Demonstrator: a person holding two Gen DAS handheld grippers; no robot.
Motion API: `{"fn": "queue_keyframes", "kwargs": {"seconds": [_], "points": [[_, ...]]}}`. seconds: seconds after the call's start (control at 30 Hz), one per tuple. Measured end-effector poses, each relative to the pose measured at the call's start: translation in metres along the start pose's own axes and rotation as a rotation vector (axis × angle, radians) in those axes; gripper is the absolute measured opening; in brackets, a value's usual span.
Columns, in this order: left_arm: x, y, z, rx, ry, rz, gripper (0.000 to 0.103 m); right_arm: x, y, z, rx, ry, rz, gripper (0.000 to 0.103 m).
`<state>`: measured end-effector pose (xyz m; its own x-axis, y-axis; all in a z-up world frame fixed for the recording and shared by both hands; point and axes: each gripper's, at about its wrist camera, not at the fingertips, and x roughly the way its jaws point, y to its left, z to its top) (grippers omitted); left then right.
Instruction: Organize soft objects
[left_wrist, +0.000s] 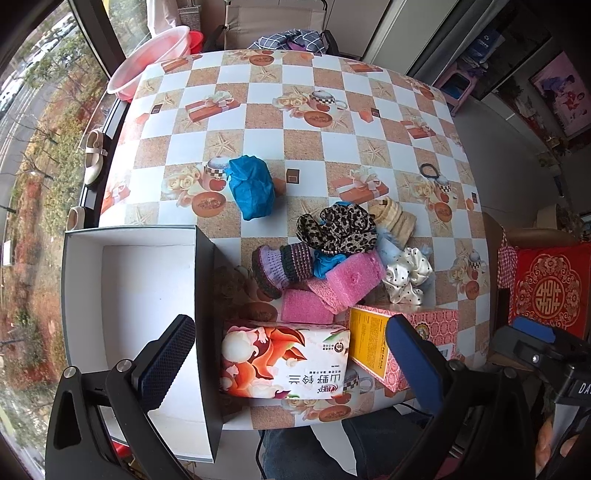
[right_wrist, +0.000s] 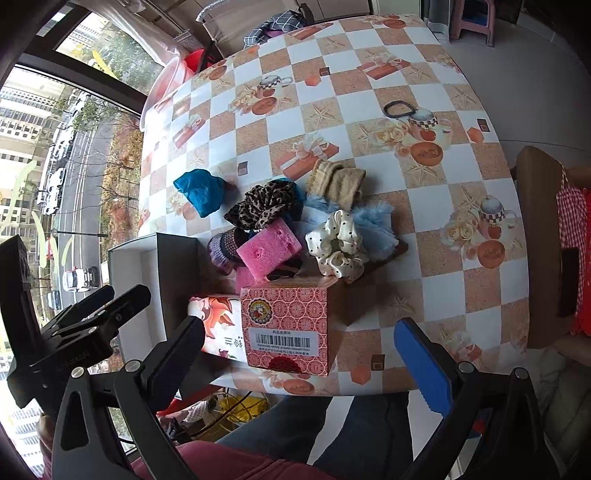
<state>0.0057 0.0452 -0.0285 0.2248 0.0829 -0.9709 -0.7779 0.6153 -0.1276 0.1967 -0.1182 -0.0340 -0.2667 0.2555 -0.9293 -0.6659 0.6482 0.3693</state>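
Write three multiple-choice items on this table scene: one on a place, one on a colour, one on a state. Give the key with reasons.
1. Where does the black hair tie lie?
A. in the box
B. alone on the tablecloth, beyond the pile
C. on the sponge

2. What colour is the foam sponge atop the pile?
A. pink
B. green
C. white

3. What does the open white box hold?
A. scrunchies
B. tissues
C. nothing visible

Key: 1 B, it sits apart on a printed teapot; 2 A, its whole face is pink; 3 C, only bare white floor shows.
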Motion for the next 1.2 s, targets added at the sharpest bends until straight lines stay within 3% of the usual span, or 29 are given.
{"fn": "queue_keyframes", "kwargs": {"seconds": [0.4, 0.8, 1.2], "points": [[0.031, -0.009, 0.023, 0.008, 0.085, 0.083, 0.103, 0.012, -0.029, 0.021, 0.029, 0.032, -0.040, 0.103], [0.058, -0.011, 0.046, -0.014, 0.110, 0.116, 0.103, 0.036, -0.041, 0.045, 0.014, 0.085, -0.058, 0.103], [0.098, 0.008, 0.089, -0.068, 0.134, 0.175, 0.103, 0.083, -0.053, 0.079, 0.001, 0.144, -0.102, 0.103]]}}
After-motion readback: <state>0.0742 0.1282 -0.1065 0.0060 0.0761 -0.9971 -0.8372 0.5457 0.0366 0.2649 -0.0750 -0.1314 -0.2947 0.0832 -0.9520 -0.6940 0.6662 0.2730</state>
